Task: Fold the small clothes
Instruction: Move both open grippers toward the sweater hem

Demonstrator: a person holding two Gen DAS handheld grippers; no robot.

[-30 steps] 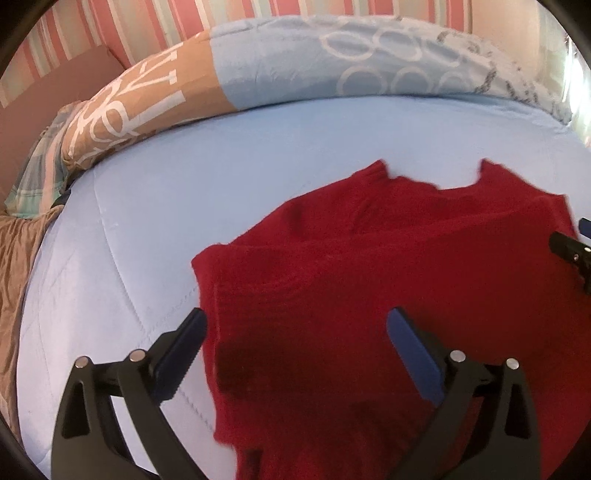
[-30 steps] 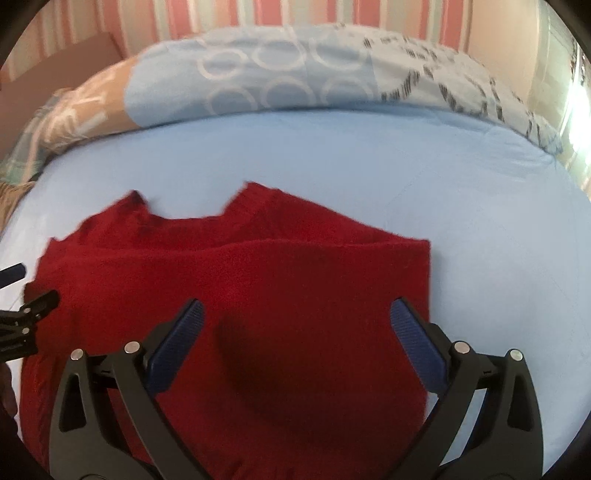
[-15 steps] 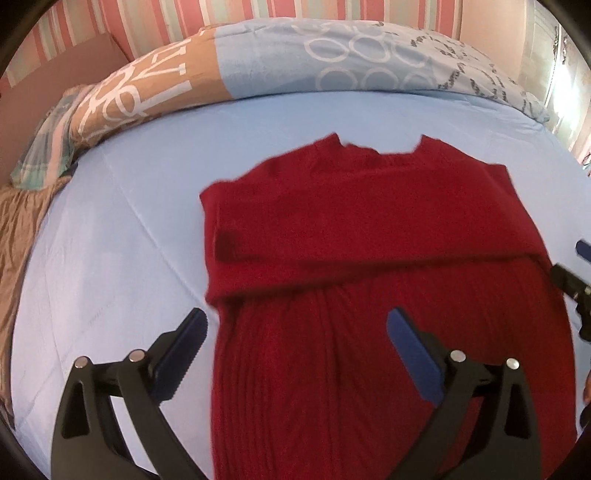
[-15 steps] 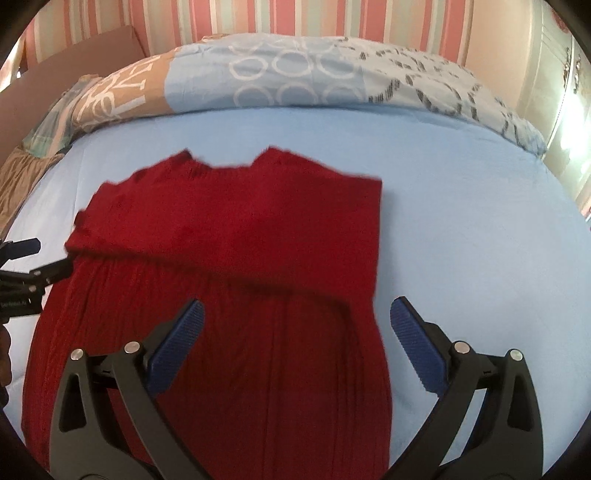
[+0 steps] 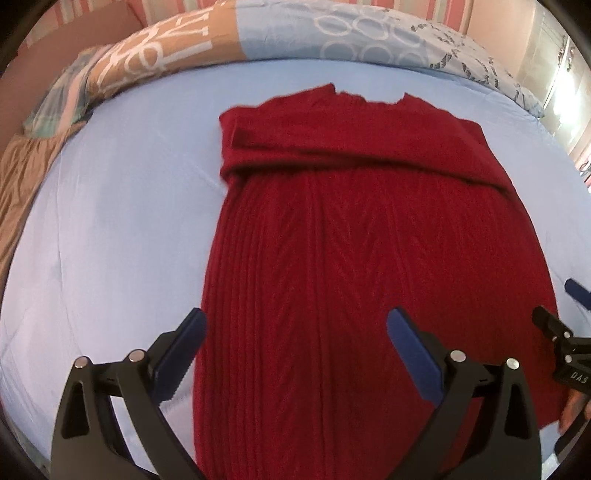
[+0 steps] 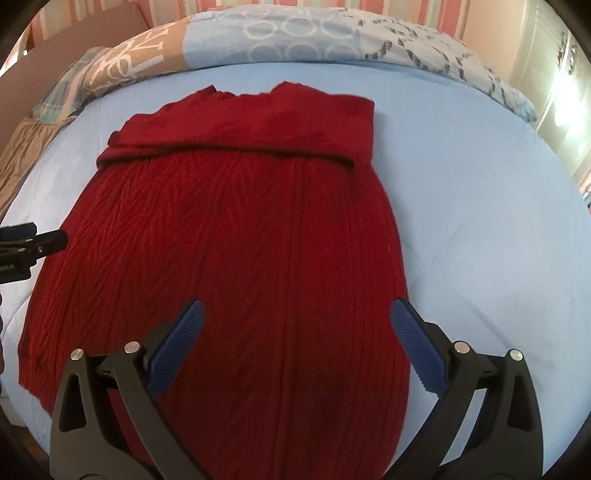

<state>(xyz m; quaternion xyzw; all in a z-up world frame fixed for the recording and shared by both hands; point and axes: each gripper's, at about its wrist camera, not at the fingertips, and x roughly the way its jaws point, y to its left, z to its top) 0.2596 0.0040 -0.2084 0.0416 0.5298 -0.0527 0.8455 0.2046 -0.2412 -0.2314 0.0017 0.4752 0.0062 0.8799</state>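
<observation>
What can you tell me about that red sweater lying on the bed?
The red sweater is a dark red knit with ribbed and chevron-like patterning. It lies flat on the light blue bedsheet, neckline toward the pillows, sleeves folded across the chest as a band. Both open grippers hover above its lower half; neither holds it.

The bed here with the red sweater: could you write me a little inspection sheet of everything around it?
Surface: light blue bedsheet, smooth.
Job's things: red knit sweater lying flat, sleeves folded across the chest.
Clutter: nothing seen.
Grippers: left gripper open over the sweater's left edge; right gripper open over its right edge; both hold nothing.
Cables: nothing seen.
Surroundings: patterned duvet along the far side, striped wall behind.
</observation>
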